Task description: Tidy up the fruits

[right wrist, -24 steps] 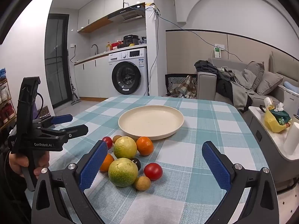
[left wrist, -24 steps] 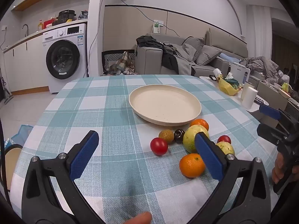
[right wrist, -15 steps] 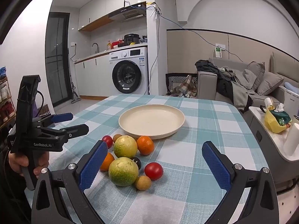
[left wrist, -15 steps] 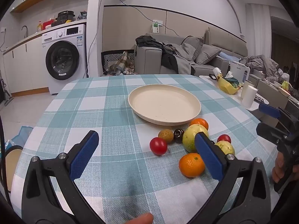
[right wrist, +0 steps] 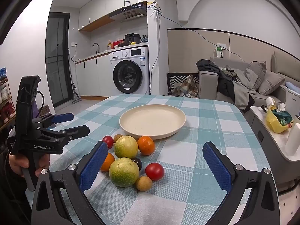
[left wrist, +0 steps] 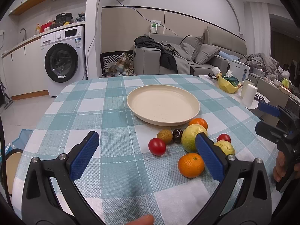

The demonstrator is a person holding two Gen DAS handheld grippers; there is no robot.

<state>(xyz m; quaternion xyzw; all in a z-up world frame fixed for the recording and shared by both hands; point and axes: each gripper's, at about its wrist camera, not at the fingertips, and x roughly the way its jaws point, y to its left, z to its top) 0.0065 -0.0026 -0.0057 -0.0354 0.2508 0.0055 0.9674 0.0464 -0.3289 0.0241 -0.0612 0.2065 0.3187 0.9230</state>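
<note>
From the left wrist view, the left tongs (left wrist: 145, 153) hang released and empty over a bench (left wrist: 93, 110) with a teal checked cloth, where a cream plate (left wrist: 163, 106) sits empty; just in front of it lies a cluster of fruit: two oranges (left wrist: 190, 165), two green guavas (left wrist: 190, 137), two red tomatoes (left wrist: 157, 146), a brown longan (left wrist: 164, 136) and a dark mangosteen (left wrist: 177, 133), with the right tongs (left wrist: 266, 120) at the right edge. From the right wrist view, the right tongs (right wrist: 154, 166) are spread wide and grasp nothing, the fruit cluster lies between the plate (right wrist: 152, 120) and their left finger, and the left tongs (right wrist: 73, 122), held in a hand (right wrist: 20, 164), hover released at the left.
</note>
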